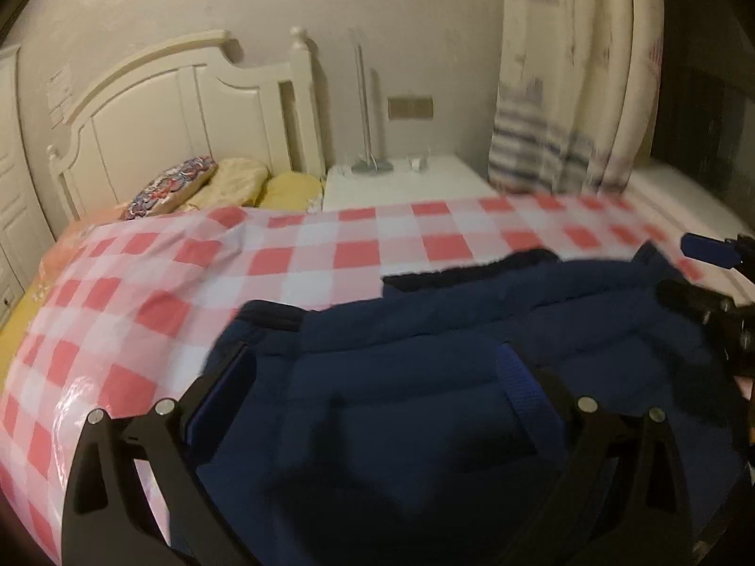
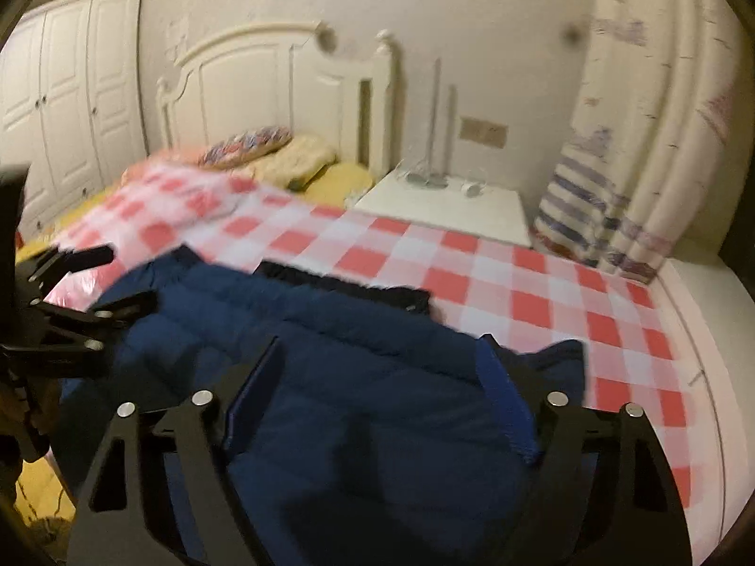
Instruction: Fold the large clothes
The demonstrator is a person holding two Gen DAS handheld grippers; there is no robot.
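Note:
A dark navy padded jacket [image 1: 448, 353] lies on the red-and-white checked cover [image 1: 292, 254] of the bed. It also shows in the right wrist view [image 2: 330, 353]. My left gripper [image 1: 377, 377] is open, its blue-padded fingers spread wide over the jacket's near part. My right gripper [image 2: 377, 377] is open too, fingers apart over the jacket. The right gripper shows at the right edge of the left wrist view [image 1: 717, 278]. The left gripper shows at the left edge of the right wrist view [image 2: 80, 292].
A cream headboard [image 1: 188, 108] with pillows [image 1: 236, 179] stands at the far end. A white bedside table [image 1: 406, 184] holds a lamp base. Patterned curtains [image 1: 575, 94] hang on the right. White wardrobe doors [image 2: 71, 94] are at the left. The checked cover [image 2: 519, 283] extends right.

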